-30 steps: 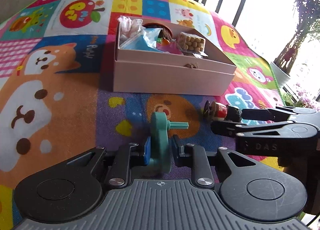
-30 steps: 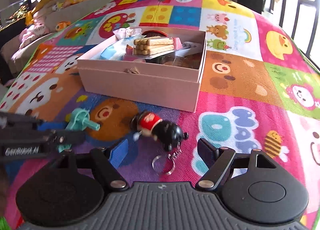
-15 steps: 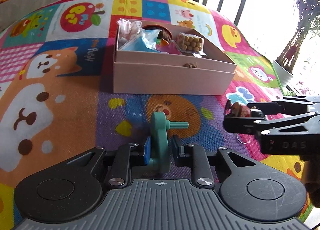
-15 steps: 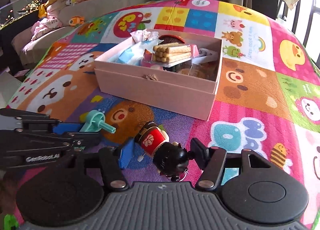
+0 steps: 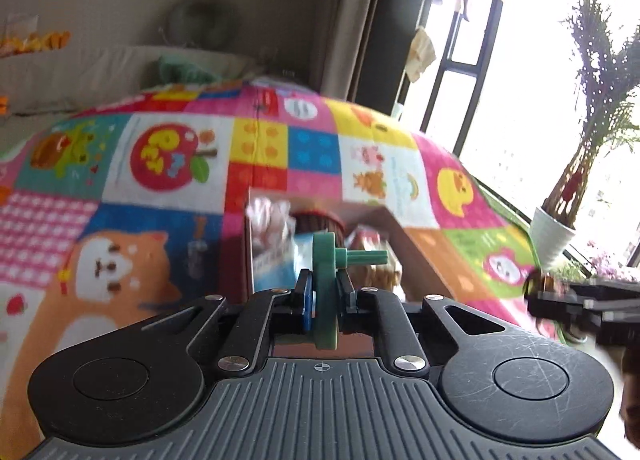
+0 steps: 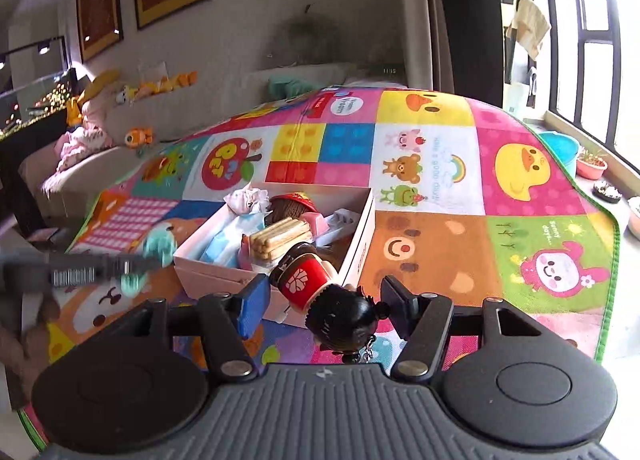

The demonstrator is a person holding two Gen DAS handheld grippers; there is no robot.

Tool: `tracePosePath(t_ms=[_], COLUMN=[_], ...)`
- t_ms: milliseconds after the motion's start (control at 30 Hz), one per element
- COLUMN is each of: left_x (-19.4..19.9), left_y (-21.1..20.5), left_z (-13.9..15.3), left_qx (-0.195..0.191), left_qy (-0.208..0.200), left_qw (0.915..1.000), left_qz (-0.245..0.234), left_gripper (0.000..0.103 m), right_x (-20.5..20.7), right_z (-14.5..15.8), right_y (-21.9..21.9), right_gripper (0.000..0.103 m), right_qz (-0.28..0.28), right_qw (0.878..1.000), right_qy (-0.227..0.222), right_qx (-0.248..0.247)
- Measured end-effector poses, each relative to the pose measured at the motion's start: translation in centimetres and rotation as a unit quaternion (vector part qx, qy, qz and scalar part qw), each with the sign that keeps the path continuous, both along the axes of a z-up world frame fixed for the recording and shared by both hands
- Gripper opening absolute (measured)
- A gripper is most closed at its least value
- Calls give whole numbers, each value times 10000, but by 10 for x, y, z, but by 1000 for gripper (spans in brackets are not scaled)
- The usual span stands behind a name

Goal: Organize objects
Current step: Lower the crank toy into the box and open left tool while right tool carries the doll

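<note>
My left gripper (image 5: 323,296) is shut on a teal plastic wheel with a peg (image 5: 326,260), held in the air in front of the pink box (image 5: 424,256). My right gripper (image 6: 324,300) is shut on a doll keychain (image 6: 320,292) with a red body and a black head, lifted above the mat near the pink box (image 6: 276,272). The box is filled with snack packets, a biscuit pack (image 6: 280,238) and tissue. The left gripper (image 6: 128,268) shows blurred at the left of the right wrist view, still carrying the teal wheel.
A colourful patchwork play mat (image 6: 432,164) covers the floor. A sofa with plush toys (image 6: 100,116) runs along the far wall. A potted plant (image 5: 560,228) and window sill pots (image 6: 592,166) stand on the right, by the bright windows.
Both grippers rose off the mat and tilted up, carrying their objects. The right gripper closed on the doll keychain and lifted it. The left kept hold of the teal wheel.
</note>
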State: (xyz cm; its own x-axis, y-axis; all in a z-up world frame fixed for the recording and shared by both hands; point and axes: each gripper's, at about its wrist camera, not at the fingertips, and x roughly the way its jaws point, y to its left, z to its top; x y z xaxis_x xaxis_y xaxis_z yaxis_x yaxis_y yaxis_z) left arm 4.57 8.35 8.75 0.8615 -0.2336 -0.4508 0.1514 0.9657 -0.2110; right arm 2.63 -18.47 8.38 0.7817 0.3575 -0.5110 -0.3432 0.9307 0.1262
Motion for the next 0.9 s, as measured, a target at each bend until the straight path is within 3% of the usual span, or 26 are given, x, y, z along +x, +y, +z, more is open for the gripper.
tracePosePath(t_ms=[100,167,300,400,533,567,633,733,833,900], left_x=[45,86,155,185,191,189,186,171,138,107], left_y=[-4,-4,2,6,14,19,19,24,28,31], left_z=[18,20,-10,-41,-65,-67,-65,-57,-40,-28], left_qx=[22,-147,-564,-860,-1025,-1070,-1009,-1398,-1778,-1755], left_qy=[-261,-147,456,1061,1509,1467,1576,1655,1339,1030], left_qw=[9993,9992,9956,9873,9732,9724,9731,9709,9734,9784], left_qz=[250,335,588,813,1403,1463,1345,1018,542,363], left_gripper=[14,14,14,14,14,14,13,18,18,18], right_x=[5,6,12,20,29,32,36,34,29,25], right_z=[-7,-12,-19,-27,-38,-41,-45,-46,-42,-36], right_y=[0,1,-7,-15,-24,-25,-25,-23,-19,-16], right_gripper=[61,61,61,61,61,61,61,61,61,61], right_qz=[33,49,13,-104,-195,-207,-236,-182,-163,-140], right_qw=[9999,9998,9996,9991,9982,9980,9975,9976,9981,9987], right_qy=[88,142,223,334,490,524,599,600,536,468], right_qx=[80,99,181,227,276,285,297,307,238,165])
